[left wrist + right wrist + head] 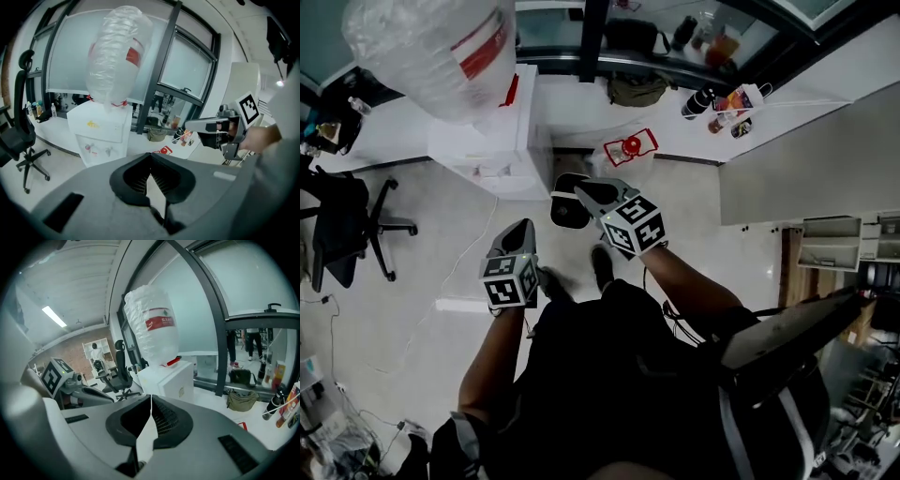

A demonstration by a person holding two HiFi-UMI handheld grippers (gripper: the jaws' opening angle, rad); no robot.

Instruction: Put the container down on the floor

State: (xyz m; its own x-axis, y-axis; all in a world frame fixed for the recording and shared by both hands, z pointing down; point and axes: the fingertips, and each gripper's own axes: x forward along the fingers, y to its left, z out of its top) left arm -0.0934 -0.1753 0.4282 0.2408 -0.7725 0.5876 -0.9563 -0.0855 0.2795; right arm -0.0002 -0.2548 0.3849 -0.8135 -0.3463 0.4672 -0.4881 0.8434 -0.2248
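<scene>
Head view first: spotting the container [630,147], clear with red trim, sitting on the floor [684,211] out ahead of both tools, well apart from either tip and near the white water dispenser [492,141]. Hovering the left gripper [521,228] and the right gripper [584,193] over the person's feet, touching nothing with either.

Left gripper view: looking straight along the jaws and finding them pinched together at the tips, trapping nothing. Catching the container's red trim low down past the tips and a bit to the right, resting on the floor. Also seeing the right gripper off to the right, carrying nothing.

Right gripper view: same story here, clenching on thin air. Glimpsing only a sliver of red on the floor, down and to the right of the jaws. Probably looking at the container again, but struggling to say more from this angle.

Guessing the job is basically wrapped up: sitting on the floor already, gripped by neither tool. Not seeing anything remaining except maybe backing away.
</scene>
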